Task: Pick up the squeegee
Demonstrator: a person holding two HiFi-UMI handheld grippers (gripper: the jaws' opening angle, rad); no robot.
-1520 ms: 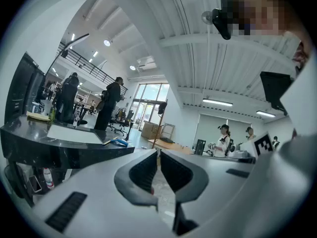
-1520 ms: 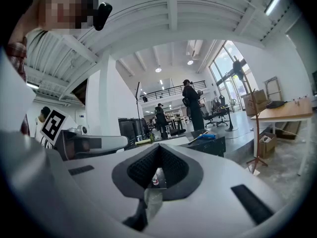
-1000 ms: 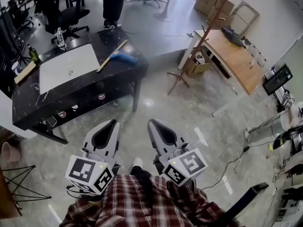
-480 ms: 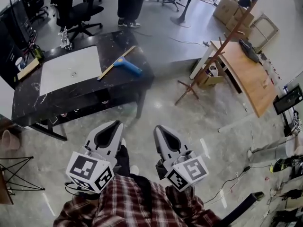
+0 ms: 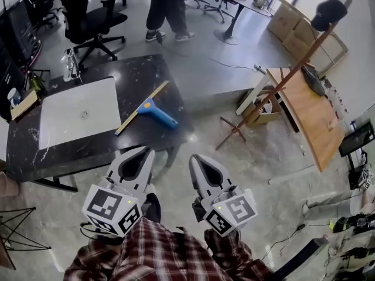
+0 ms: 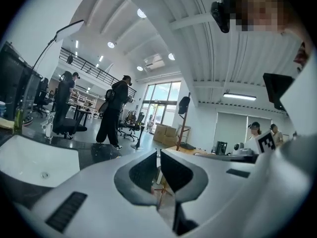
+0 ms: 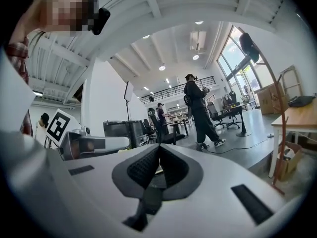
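Observation:
The squeegee (image 5: 153, 113) lies on the black marble table (image 5: 135, 69), near its front right corner. It has a blue handle and a long pale blade set on a slant. My left gripper (image 5: 147, 151) is held level just short of the table's front edge, jaws shut and empty. My right gripper (image 5: 193, 157) is beside it over the floor, also shut and empty. In the left gripper view the left gripper (image 6: 159, 155) points over the table, and the squeegee is hidden behind the jaws. The right gripper view shows the right gripper (image 7: 159, 148) closed, facing the room.
A white board (image 5: 79, 113) covers the table's left half, with bottles (image 5: 70, 63) behind it. A wooden coat rack (image 5: 275, 92) and a wooden desk (image 5: 310, 122) stand to the right. A person (image 5: 167, 4) walks beyond the table near an office chair (image 5: 94, 22).
I have moved toward the table: it and the squeegee now sit lower and closer in the head view. Both grippers stay shut side by side. The person behind has stepped right.

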